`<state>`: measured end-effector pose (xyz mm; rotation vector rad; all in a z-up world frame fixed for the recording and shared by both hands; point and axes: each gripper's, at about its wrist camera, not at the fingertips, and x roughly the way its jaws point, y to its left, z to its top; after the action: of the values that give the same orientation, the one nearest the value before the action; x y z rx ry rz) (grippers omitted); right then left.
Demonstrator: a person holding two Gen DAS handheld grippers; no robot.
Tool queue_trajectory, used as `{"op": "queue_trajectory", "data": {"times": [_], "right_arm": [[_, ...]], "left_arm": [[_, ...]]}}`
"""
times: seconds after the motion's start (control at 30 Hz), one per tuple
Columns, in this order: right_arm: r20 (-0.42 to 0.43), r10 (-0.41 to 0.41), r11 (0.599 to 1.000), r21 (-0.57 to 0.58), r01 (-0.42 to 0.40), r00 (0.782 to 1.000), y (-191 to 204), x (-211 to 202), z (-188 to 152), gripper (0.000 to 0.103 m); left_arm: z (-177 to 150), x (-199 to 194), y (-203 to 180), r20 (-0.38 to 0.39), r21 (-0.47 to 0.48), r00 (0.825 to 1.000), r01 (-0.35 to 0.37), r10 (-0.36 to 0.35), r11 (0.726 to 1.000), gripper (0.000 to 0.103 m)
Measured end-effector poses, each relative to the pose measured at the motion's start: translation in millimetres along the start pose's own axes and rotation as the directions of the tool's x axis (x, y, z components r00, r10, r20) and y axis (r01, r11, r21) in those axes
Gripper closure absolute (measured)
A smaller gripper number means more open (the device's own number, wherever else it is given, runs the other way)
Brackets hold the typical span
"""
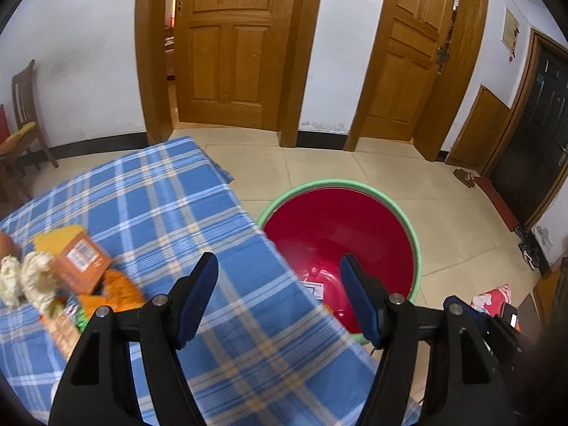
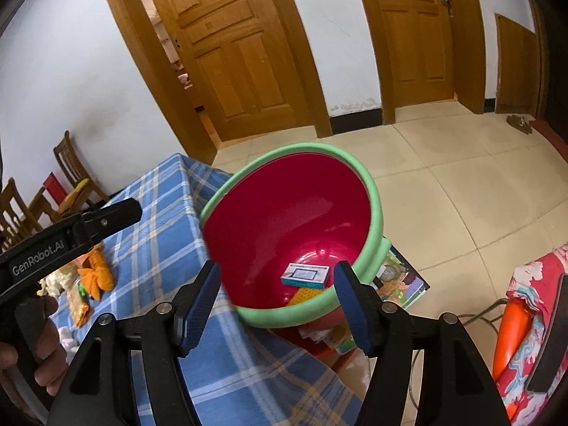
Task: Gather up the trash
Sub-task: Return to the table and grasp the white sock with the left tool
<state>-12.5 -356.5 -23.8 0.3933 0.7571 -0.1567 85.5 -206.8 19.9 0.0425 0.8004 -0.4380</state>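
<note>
Both your grippers, left gripper (image 1: 278, 298) and right gripper (image 2: 277, 305), stand open w/ nothing held. Remaining trash (image 1: 60, 280) lies on the counter (image 1: 227, 319), left of the red bin (image 2: 294, 220). Orange box (image 1: 80, 262) is prob. light cardboard: pinch its flat sides gently.

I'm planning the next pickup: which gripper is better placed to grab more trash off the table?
Left, probably. The left gripper, open and empty, sits over the blue plaid tablecloth with the trash pile just to its side. The right gripper, also open and empty, is aimed at the red basin.
</note>
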Motion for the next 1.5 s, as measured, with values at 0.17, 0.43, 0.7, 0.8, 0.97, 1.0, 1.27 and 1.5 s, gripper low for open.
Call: {"op": "queue_trajectory", "data": {"times": [0.17,0.43,0.7,0.8,0.97,1.0,1.27,1.5], "right_arm": [[0.009,0.013,1.000,-0.019,-0.013,1.000,12.5,-9.0,-6.0,0.033],[0.008,0.034,0.998,-0.050,-0.033,0.999,35.4,-19.6,-16.9,0.031],[-0.010,0.063,0.995,-0.080,-0.064,0.998,55.1,-24.1,-28.6,0.030],[-0.014,0.071,0.993,-0.093,-0.072,0.997,62.5,-25.3,-33.7,0.030],[-0.019,0.080,0.990,-0.113,-0.081,0.997,73.7,-28.2,-41.1,0.030],[-0.021,0.081,0.990,-0.116,-0.083,0.996,74.9,-28.3,-42.0,0.030],[-0.035,0.088,0.988,-0.122,-0.092,0.995,82.5,-30.3,-51.2,0.030],[-0.039,0.088,0.989,-0.119,-0.092,0.995,83.0,-32.6,-59.7,0.030]], "left_arm": [[-7.7,-17.9,15.4,0.011,-0.019,0.999,-0.033,0.033,0.999,0.032],[-26.8,-45.9,47.2,0.014,-0.074,0.996,-0.088,0.089,0.993,0.032],[-50.0,-71.0,78.8,0.005,-0.117,0.988,-0.153,0.155,0.981,0.032],[-59.9,-80.8,92.9,0.002,-0.140,0.984,-0.178,0.180,0.974,0.032],[-76.1,-92.9,114.4,-0.007,-0.179,0.977,-0.213,0.215,0.961,0.032],[-80.1,-94.8,118.0,-0.011,-0.186,0.975,-0.222,0.224,0.957,0.032],[-106.4,-99.6,144.0,-0.062,-0.233,0.963,-0.270,0.263,0.934,0.032],[-123.2,-96.6,158.4,-0.108,-0.258,0.954,-0.300,0.281,0.919,0.031]]}}
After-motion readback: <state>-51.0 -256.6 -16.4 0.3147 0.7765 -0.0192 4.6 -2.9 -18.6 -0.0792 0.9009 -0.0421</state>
